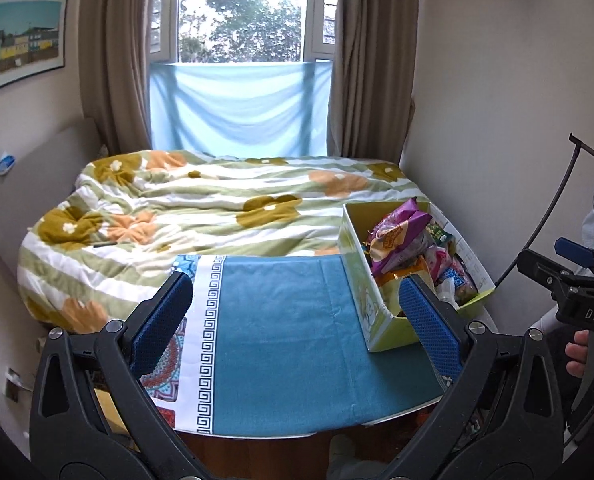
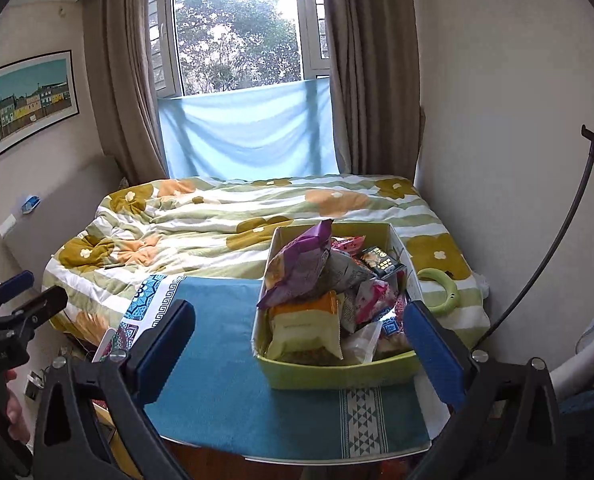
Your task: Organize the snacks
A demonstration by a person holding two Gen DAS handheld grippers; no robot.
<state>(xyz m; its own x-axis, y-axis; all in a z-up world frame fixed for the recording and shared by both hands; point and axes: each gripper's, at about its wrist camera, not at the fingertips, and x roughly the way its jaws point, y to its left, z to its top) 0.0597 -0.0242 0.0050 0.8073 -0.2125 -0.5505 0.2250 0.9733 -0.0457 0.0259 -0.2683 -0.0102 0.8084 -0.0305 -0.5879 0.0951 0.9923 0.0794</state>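
Observation:
A green cardboard box (image 2: 337, 374) full of snack packets stands on the right of a table with a teal cloth (image 2: 225, 392). A purple bag (image 2: 301, 264) sticks up on top, a yellow-orange packet (image 2: 309, 332) leans at the front, and pink packets (image 2: 371, 296) lie to the right. The box also shows in the left wrist view (image 1: 363, 300). My left gripper (image 1: 297, 312) is open and empty above the cloth, left of the box. My right gripper (image 2: 301, 344) is open and empty, its fingers on either side of the box's near end.
A bed with a flowered quilt (image 2: 225, 216) lies behind the table, below a window with curtains. A green ring (image 2: 441, 288) lies on the quilt right of the box. A wall is close on the right, and a black lamp arm (image 2: 553, 240) curves there.

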